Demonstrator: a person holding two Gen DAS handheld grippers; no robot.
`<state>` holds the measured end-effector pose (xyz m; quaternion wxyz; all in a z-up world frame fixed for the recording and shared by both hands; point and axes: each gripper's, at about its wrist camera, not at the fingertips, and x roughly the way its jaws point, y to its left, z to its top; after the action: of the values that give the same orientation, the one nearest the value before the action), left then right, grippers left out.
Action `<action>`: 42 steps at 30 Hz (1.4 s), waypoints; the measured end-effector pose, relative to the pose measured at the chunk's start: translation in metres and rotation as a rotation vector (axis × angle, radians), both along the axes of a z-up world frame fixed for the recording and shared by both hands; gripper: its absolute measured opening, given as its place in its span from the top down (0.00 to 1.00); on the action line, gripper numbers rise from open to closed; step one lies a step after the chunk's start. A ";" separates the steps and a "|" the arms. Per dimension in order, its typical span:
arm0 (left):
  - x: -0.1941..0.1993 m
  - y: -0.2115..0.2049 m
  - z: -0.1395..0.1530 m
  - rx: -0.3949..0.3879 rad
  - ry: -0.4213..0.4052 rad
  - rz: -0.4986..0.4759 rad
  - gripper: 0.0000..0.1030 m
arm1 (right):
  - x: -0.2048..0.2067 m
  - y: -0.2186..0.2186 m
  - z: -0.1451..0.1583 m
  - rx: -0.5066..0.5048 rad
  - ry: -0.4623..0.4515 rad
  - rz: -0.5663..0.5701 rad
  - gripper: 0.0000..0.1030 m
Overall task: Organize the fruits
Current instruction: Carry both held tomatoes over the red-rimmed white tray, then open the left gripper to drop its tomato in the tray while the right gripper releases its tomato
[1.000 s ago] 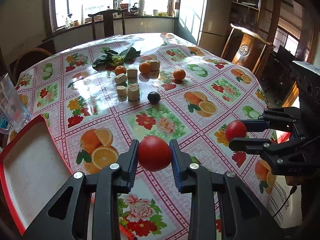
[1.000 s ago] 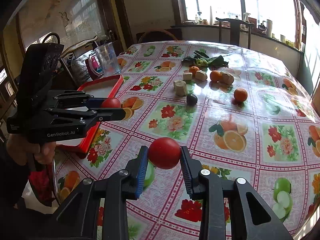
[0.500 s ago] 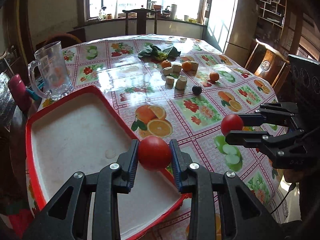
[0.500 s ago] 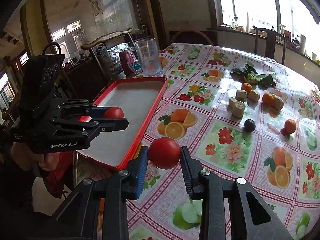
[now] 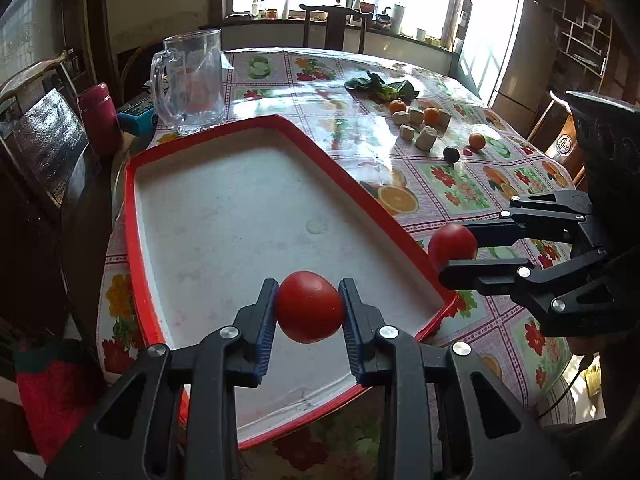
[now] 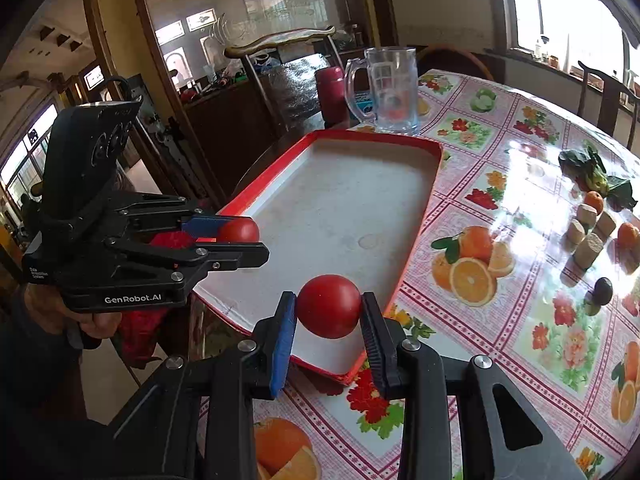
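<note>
My left gripper is shut on a red tomato and holds it above the near end of the red-rimmed white tray. My right gripper is shut on a second red tomato, held above the tray's near right corner. In the left wrist view the right gripper sits just past the tray's right rim with its tomato. In the right wrist view the left gripper with its tomato is over the tray's left edge. The tray holds no fruit.
A glass mug and a red cup stand behind the tray. Further along the floral tablecloth lie oranges, a dark plum, beige cut chunks and leafy greens. Chairs surround the table.
Both grippers have swung left from the middle of the table to the tray, each still holding its tomato. The tray now fills the centre of both views.
</note>
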<state>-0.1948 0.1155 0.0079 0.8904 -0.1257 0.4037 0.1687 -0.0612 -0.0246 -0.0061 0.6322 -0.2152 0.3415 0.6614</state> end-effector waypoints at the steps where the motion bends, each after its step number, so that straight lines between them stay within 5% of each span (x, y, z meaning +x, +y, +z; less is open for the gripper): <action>1: -0.003 0.002 -0.002 -0.003 0.003 0.008 0.73 | -0.003 0.003 -0.003 -0.007 0.001 0.010 0.68; 32: -0.007 0.022 -0.039 -0.105 0.064 0.047 0.73 | -0.002 0.042 -0.030 -0.123 -0.021 0.027 0.66; 36: -0.007 0.021 -0.036 -0.066 0.077 0.068 0.47 | 0.001 0.038 -0.027 -0.110 -0.017 0.024 0.64; 42: -0.013 0.022 -0.025 -0.043 0.066 0.075 0.46 | 0.003 0.027 -0.015 -0.065 -0.020 0.022 0.54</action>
<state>-0.2074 0.1379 -0.0172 0.8667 -0.1541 0.4314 0.1974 -0.0580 0.0020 -0.0213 0.6209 -0.2458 0.3540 0.6548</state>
